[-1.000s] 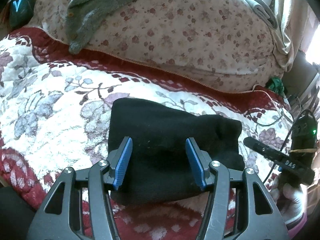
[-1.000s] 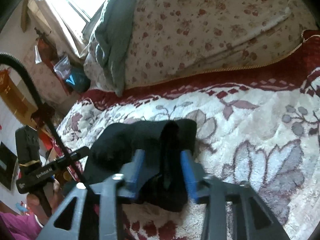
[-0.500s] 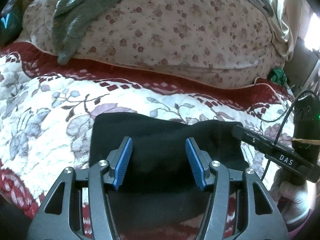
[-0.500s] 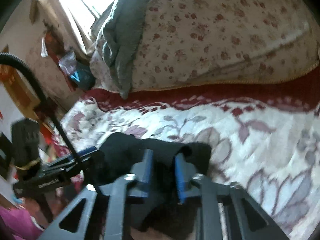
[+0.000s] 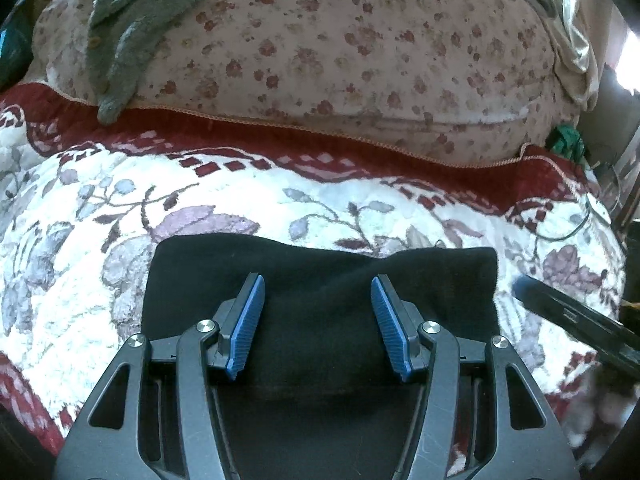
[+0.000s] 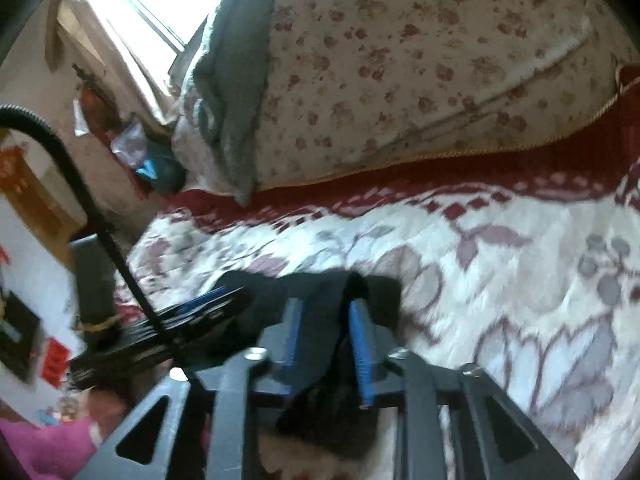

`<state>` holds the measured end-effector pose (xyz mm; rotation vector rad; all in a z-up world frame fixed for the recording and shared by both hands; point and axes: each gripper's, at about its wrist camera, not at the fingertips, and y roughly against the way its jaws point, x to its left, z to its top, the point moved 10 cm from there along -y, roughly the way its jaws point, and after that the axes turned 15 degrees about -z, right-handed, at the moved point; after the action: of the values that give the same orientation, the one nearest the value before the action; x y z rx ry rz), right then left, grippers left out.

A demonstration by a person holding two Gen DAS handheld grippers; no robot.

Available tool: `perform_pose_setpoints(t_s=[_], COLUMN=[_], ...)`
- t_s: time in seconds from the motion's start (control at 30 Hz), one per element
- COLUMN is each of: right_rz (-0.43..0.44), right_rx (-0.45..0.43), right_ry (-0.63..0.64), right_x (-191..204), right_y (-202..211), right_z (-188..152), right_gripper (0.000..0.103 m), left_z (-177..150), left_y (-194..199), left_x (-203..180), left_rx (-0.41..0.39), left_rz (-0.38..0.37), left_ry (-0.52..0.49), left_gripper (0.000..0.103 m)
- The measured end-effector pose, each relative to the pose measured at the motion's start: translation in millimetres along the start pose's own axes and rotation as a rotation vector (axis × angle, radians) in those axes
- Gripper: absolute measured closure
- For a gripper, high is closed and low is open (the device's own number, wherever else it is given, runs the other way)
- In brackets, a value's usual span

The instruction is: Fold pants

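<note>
The black pants (image 5: 320,276) lie folded into a compact rectangle on the floral bedspread (image 5: 80,216). My left gripper (image 5: 318,320) is open and empty, its blue pads (image 5: 244,324) spread just above the pants' near half. In the blurred right wrist view, my right gripper (image 6: 326,332) has its blue pads (image 6: 360,352) partly apart around a raised fold at the pants' (image 6: 384,288) right end. The right gripper (image 5: 576,320) also shows at the right edge of the left wrist view, beside the pants.
A large floral quilt bundle (image 5: 340,52) with a grey-green garment (image 5: 124,28) draped on it fills the back of the bed. A red border strip (image 5: 280,140) runs below it. The bed edge, a black cable (image 6: 96,216) and room clutter lie left in the right wrist view.
My left gripper has moved forward over the pants, staying open. My right gripper closed on the fold half a second ago and its pads have now parted again.
</note>
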<state>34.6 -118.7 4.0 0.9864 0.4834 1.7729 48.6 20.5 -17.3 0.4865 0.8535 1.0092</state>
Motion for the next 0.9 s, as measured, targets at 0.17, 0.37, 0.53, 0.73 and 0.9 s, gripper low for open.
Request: perform_pose_setpoints(t_s=[0.17,0.37,0.53,0.73,0.9], right_rz=[0.019,0.03,0.03,0.03,0.068], right_rx=[0.049,0.092,0.099,0.096,0.091], right_ry=[0.049,0.035,0.044,0.091,0.051], right_x=[14,19,23,26,22], right_y=[12,-2,-13,-17,-16], right_z=[-24,-36,-36,-37,-36], right_gripper=[0.065,0.064,0.064,0.064,0.064], left_z=[4,8,12,6,-10], left_y=[-8,-12,-16,1,25], left_x=[0,4,8,2,3], left_rx=[-0.015,-0.025,-0.03,-0.013,0.014], left_rz=[0.013,-0.017,-0.04,-0.08,-0.099], left_ry=[-0.018,-0.006,0.028,0.033,-0.004], left_gripper=[0.048,0.047,0.048,0.047,0.047])
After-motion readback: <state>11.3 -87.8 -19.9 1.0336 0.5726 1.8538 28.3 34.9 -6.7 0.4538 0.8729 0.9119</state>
